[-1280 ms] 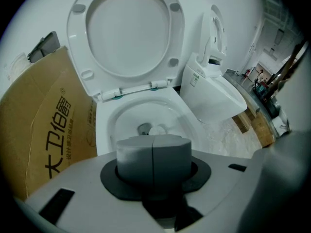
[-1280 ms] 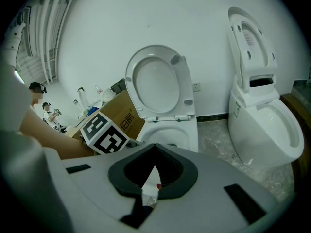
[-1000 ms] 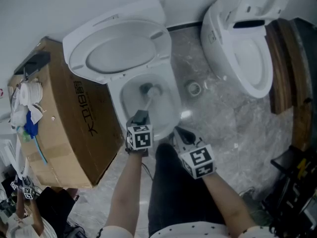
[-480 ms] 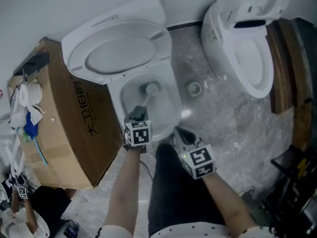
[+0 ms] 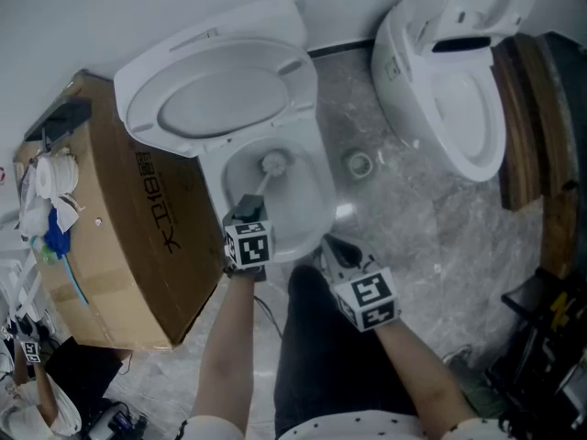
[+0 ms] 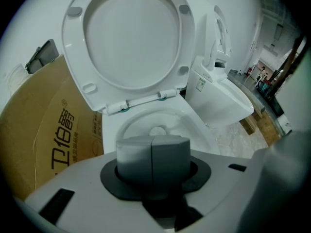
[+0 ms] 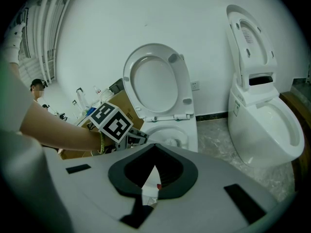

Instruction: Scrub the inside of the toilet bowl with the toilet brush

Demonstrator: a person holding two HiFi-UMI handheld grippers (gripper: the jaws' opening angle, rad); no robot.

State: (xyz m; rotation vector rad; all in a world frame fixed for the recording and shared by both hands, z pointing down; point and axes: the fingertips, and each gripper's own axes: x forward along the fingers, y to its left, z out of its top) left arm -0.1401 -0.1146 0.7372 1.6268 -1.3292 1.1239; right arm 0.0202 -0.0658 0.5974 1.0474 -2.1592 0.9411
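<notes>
**Scrubbing stage, in progress.** Your left claw [image 5: 246, 211] is clamped on the handle of the toilet brush [image 5: 267, 174]. The brush's pale head sits low inside the toilet bowl [image 5: 318, 195], at the outlet. The seat and lid [image 5: 215, 99] stand raised against the wall. Your right claw [image 5: 336, 248] hangs just beside the bowl's front rim, jaws together on nothing. Judged from this position, you are working the bottom of the bowl. The side walls and the band under the rim probably remain, though no view shows which surfaces are already scrubbed.
</notes>
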